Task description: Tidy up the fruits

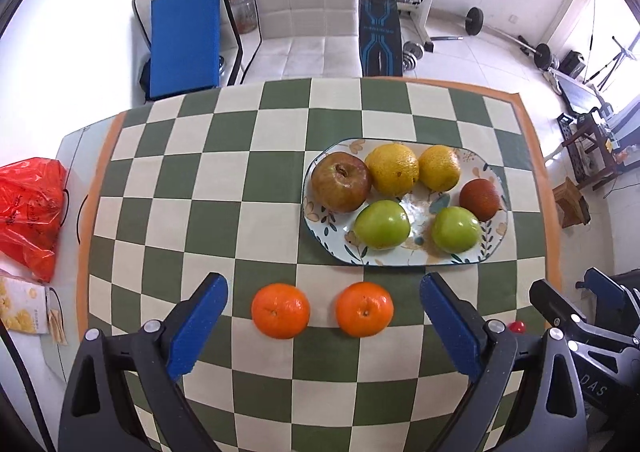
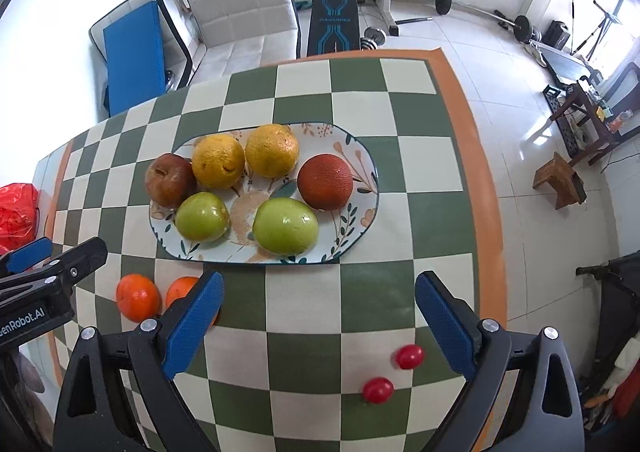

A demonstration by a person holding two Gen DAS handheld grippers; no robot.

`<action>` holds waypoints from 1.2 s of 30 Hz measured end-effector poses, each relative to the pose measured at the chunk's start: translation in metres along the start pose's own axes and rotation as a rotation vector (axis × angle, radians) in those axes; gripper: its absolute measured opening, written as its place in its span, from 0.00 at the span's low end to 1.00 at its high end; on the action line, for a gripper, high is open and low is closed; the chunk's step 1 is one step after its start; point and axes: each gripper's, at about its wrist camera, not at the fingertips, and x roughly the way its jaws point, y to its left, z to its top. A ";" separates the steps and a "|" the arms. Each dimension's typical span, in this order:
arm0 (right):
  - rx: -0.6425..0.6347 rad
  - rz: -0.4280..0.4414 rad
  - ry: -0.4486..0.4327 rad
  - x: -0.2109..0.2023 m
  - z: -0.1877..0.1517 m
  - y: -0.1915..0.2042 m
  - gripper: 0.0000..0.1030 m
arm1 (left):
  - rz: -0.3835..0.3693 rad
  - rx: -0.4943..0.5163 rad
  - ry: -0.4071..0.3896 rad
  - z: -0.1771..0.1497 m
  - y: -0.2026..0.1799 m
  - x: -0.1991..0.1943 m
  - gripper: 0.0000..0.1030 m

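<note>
Four fruits lie loose on the bench: two tangerines, one (image 1: pixel 280 310) left of the other (image 1: pixel 364 314), sit near the front edge between the wide-open, empty jaws of the left gripper (image 1: pixel 323 328); further right, two cherry tomatoes (image 2: pixel 409 356) (image 2: pixel 378 390) lie inside the open, empty right gripper (image 2: pixel 319 326). The plate (image 1: pixel 492 240), toward the bench's right side, carries six larger fruits. I judge loading unfinished; next, close on one tangerine alone and lift it to a bare patch.
</note>
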 end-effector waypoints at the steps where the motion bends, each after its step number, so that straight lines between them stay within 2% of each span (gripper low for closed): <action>1: -0.001 0.000 -0.009 -0.008 -0.003 0.000 0.96 | -0.005 -0.001 -0.011 -0.003 0.001 -0.007 0.96; 11: -0.008 0.004 -0.107 -0.081 -0.033 0.004 0.96 | -0.032 -0.009 -0.120 -0.027 0.005 -0.069 0.96; 20: -0.014 0.009 -0.181 -0.134 -0.053 0.008 0.96 | -0.035 0.000 -0.169 -0.047 0.007 -0.100 0.96; 27: -0.006 0.016 -0.202 -0.153 -0.065 0.010 0.96 | -0.048 0.002 -0.189 -0.050 0.004 -0.107 0.96; 36: 0.024 0.032 -0.190 -0.149 -0.067 0.008 0.96 | -0.045 0.002 -0.165 -0.047 0.002 -0.100 0.96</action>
